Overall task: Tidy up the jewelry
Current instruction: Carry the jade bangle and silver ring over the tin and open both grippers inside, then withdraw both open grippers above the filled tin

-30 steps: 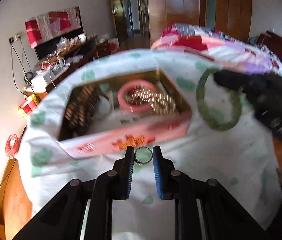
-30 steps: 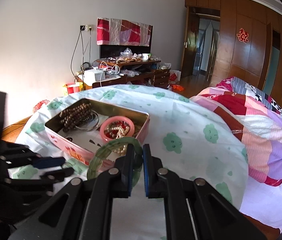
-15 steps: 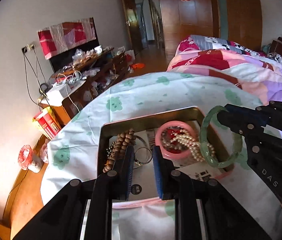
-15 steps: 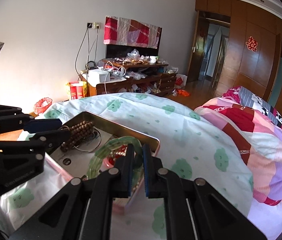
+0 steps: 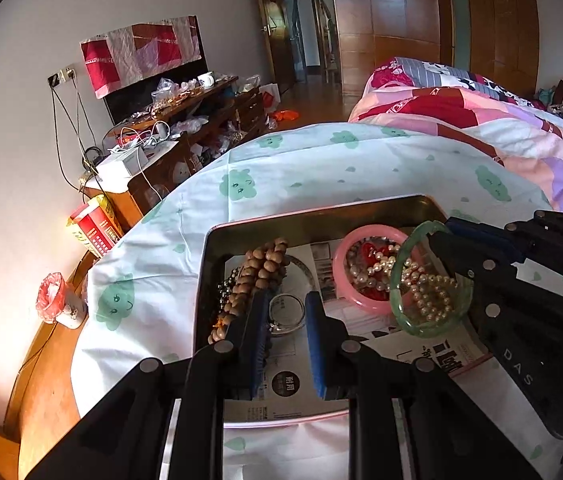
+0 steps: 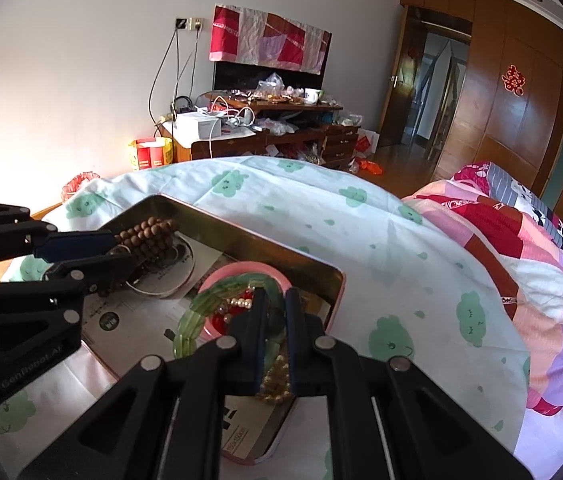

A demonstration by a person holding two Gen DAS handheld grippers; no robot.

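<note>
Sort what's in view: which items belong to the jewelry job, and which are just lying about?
Job: tin box; silver ring in left gripper; green bangle in right gripper; pink bangle; pearls; wooden beads.

Lying about: quilt; cluttered cabinet; red carton.

- The right gripper (image 6: 274, 305) covers the near arc of the green bangle (image 6: 193, 320) in its own view.
- The left gripper (image 5: 286, 312) hides part of the wooden bead string (image 5: 255, 276); whether the blue pads (image 5: 259, 320) actually touch the small silver ring (image 5: 286, 314) cannot be told.
- Print on the paper lining (image 5: 441, 356) of the tin box (image 5: 321, 216) is too small to read.
- The clutter on the wooden cabinet (image 6: 273, 120) is too small to name.
</note>
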